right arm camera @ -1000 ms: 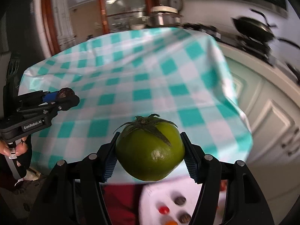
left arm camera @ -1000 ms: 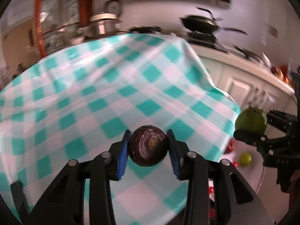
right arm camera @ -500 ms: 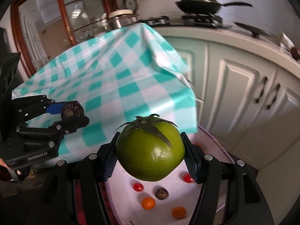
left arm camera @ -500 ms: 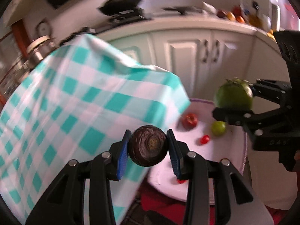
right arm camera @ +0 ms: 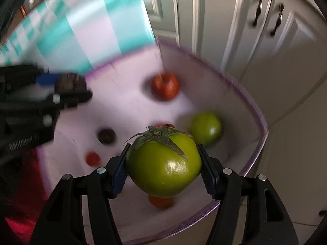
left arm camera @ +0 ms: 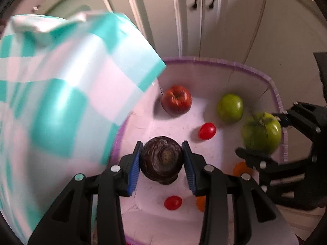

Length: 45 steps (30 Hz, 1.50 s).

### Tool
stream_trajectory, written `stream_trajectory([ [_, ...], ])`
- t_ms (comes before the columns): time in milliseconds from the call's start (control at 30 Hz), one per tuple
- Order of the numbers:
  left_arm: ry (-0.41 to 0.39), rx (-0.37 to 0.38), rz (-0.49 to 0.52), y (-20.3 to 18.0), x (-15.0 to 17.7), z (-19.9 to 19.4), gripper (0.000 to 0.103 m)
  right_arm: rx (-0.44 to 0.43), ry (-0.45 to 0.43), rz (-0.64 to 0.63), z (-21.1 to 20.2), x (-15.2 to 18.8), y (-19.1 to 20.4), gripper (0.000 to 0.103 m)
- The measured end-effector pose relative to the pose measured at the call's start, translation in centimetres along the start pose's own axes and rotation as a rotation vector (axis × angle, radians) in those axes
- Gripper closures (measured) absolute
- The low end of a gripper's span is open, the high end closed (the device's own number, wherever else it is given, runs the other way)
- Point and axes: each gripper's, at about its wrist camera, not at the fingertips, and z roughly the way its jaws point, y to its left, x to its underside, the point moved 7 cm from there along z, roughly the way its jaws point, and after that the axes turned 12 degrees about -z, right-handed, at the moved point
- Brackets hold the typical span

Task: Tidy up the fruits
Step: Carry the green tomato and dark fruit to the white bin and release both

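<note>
1. In the last second I've swung both tools off the checked tablecloth; they now hang over the purple-rimmed tub.
2. Left tool is clenched on a dark passion fruit.
3. Right tool grips the green tomato, above the tub's 5 o'clock side.
4. Both are ready to drop beside the red apple, I judge.

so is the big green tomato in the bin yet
Not yet: the green tomato is clamped in the right tool, held above the bin.
</note>
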Motion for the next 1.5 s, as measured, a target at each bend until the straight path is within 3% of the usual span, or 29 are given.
stream_trajectory([
  [100,0.073,0.006,0.028,-1.0,0.1,3.8,0.064,0.006,0.077,-0.023,2.3,1.3,0.3,0.041],
  [233,0.153,0.001,0.064,-2.1,0.8,7.8,0.064,0.090,0.133,-0.115,3.6,1.0,0.5,0.041],
  [333,0.206,0.025,0.028,-1.9,1.0,9.5,0.064,0.067,0.190,-0.149,4.5,0.6,0.4,0.041],
  [433,0.219,0.014,0.000,-0.7,1.2,10.4,0.064,0.114,0.217,-0.252,5.1,0.1,1.0,0.041],
  [600,0.269,0.052,-0.083,0.7,1.5,12.0,0.064,0.076,0.254,-0.301,6.9,-0.3,2.0,0.041],
  [1000,0.299,0.086,-0.112,1.9,1.7,13.2,0.060,0.052,0.316,-0.265,8.7,-0.5,1.5,0.041],
  [1133,0.282,0.103,-0.135,2.3,1.3,12.9,0.049,0.050,0.276,-0.238,8.2,-1.4,0.9,0.026],
  [1300,0.264,0.150,-0.171,2.5,0.8,11.9,0.041,0.056,0.256,-0.217,6.9,-1.7,0.4,0.024],
  [1367,0.247,0.218,-0.171,1.7,0.5,10.2,0.039,0.035,0.217,-0.189,5.5,-1.8,0.0,0.022],
  [1500,0.209,0.381,-0.184,1.6,0.9,5.8,0.024,0.006,0.090,-0.092,1.0,-2.4,-1.8,0.016],
])
